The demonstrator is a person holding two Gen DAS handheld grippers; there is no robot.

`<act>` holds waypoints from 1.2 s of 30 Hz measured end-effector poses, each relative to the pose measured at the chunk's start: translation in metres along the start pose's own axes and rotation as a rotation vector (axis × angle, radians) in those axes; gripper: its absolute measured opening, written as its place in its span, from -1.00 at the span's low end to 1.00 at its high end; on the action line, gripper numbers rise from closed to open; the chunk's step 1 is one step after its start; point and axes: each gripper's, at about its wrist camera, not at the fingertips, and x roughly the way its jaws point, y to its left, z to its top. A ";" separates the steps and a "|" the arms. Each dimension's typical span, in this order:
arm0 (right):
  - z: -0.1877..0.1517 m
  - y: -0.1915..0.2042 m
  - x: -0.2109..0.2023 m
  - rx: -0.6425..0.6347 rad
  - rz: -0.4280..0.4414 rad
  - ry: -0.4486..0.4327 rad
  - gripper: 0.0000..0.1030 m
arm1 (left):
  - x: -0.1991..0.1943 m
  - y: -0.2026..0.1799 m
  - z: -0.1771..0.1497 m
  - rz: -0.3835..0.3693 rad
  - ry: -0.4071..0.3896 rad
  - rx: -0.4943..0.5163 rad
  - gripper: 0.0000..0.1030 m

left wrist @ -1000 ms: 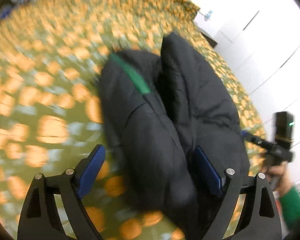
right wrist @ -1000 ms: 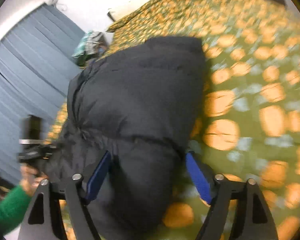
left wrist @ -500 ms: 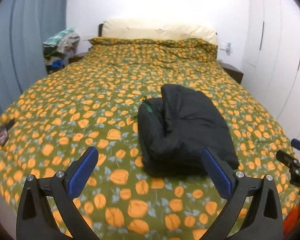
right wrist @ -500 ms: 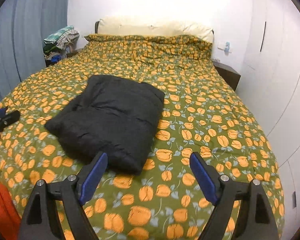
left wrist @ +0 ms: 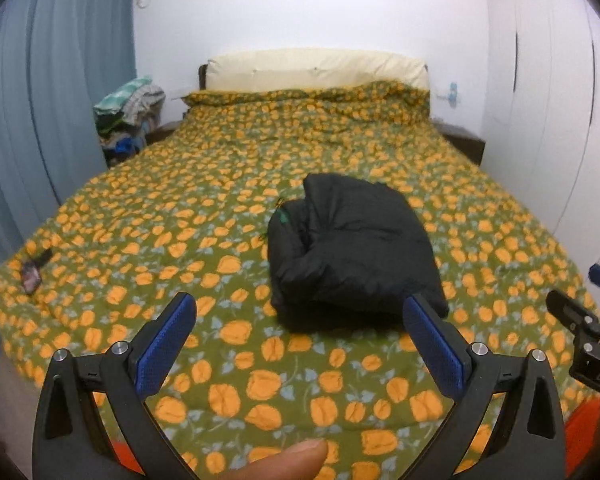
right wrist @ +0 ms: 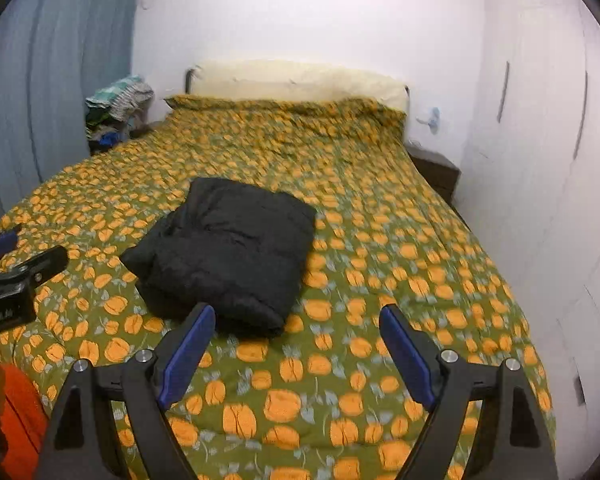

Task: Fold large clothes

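Black jacket (left wrist: 352, 244) sits folded into a chunky bundle on the flowery bedspread (left wrist: 204, 216), a bit right of the middle of the bed. Left tongs (left wrist: 300, 320) are spread wide with nothing between them, and right tongs (right wrist: 296, 330) are wide apart too, empty, both hanging near the bed's close edge.

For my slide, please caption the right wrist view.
Open right gripper above folded black jacket on flowered bed.
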 end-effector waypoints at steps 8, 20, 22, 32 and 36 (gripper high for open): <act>-0.006 0.001 -0.017 0.032 0.030 0.056 0.67 | -0.015 -0.002 0.000 0.000 0.057 0.008 0.99; -0.003 0.003 -0.037 0.037 0.064 0.066 0.67 | -0.043 -0.006 0.001 0.037 0.046 0.007 0.99; -0.001 0.005 -0.040 0.037 0.072 0.064 0.67 | -0.043 -0.005 0.001 0.031 0.052 0.009 0.99; -0.001 0.014 -0.045 0.030 0.066 0.075 0.67 | -0.042 -0.006 -0.001 0.028 0.059 0.008 0.99; -0.002 0.015 -0.046 0.025 0.071 0.079 0.67 | -0.042 -0.005 -0.001 0.028 0.060 0.008 0.99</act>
